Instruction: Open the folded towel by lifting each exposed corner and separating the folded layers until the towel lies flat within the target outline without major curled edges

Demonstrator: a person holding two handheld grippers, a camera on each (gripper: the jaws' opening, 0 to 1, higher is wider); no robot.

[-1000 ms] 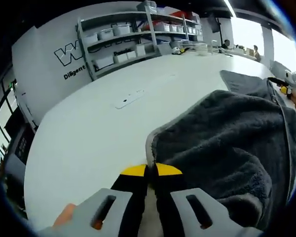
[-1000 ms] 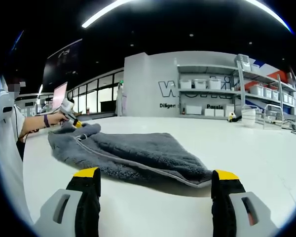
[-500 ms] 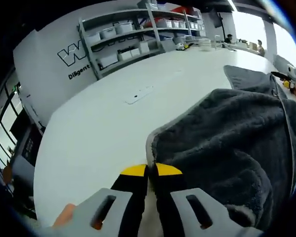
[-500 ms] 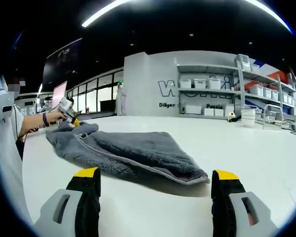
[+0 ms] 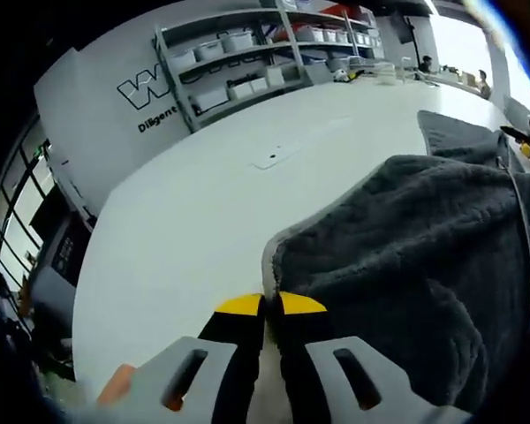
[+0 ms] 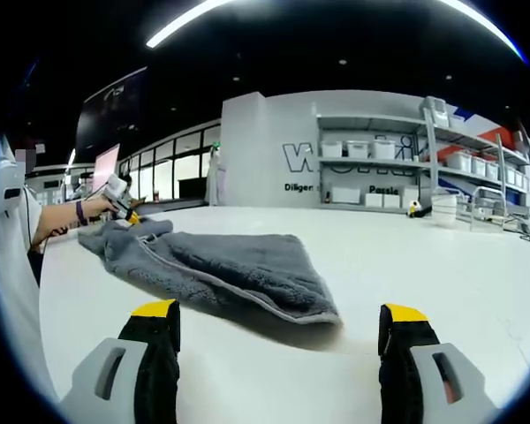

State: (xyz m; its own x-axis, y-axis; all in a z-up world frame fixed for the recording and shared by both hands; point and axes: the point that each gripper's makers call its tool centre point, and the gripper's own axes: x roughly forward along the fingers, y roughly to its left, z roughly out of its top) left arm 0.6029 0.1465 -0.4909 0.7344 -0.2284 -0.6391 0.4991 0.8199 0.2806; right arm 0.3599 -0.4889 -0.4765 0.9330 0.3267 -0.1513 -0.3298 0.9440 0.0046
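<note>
A dark grey towel (image 5: pixel 406 256) with a paler hem lies bunched on the white table (image 5: pixel 185 238). My left gripper (image 5: pixel 263 309) is shut on its nearest corner, and the cloth runs away to the right. In the right gripper view the same towel (image 6: pixel 230 265) stretches across the table, its near folded corner resting ahead of my right gripper (image 6: pixel 278 318), which stands open and apart from it with nothing between the jaws. At the towel's far end the left gripper (image 6: pixel 124 205) holds the cloth in a person's hand. The right gripper (image 5: pixel 523 146) peeks in at the far right edge.
Shelving with white bins (image 5: pixel 247 62) lines the lettered back wall. A small flat white piece (image 5: pixel 272 159) lies on the table beyond the towel. The person's pale sleeve (image 6: pixel 13 265) fills the left edge. Bare tabletop (image 6: pixel 442 265) extends to the right.
The towel has been dragged toward the left gripper, so its near corner has pulled back leftward from the right gripper. The left gripper stays shut on the corner; the right has held still.
</note>
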